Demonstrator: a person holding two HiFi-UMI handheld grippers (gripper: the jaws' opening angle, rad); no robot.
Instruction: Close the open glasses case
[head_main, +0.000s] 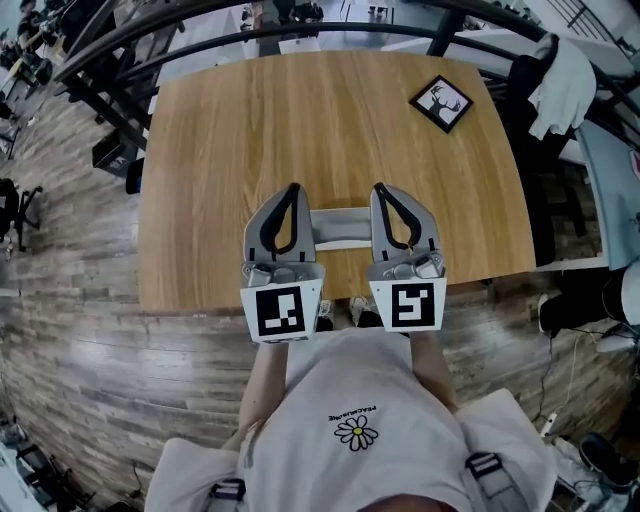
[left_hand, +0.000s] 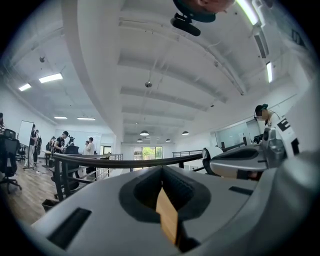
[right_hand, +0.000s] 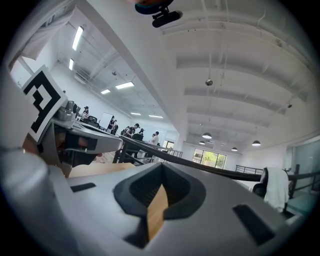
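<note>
In the head view a pale grey glasses case (head_main: 342, 228) lies crosswise on the wooden table (head_main: 330, 130), close to its front edge. Both ends of the case are hidden by the grippers, and I cannot tell how its lid stands. My left gripper (head_main: 293, 187) is over the case's left end and my right gripper (head_main: 380, 187) over its right end. Both point level, away from me, with nothing between the jaws. In the left gripper view the jaws (left_hand: 161, 167) meet at the tip. The right gripper view shows the same, jaws (right_hand: 161, 165) closed together.
A black-framed picture of a deer (head_main: 441, 103) lies at the table's far right corner. A chair with white clothing (head_main: 560, 80) stands right of the table, and a dark railing (head_main: 300, 35) runs behind it. Shoes (head_main: 360, 312) show below the front edge.
</note>
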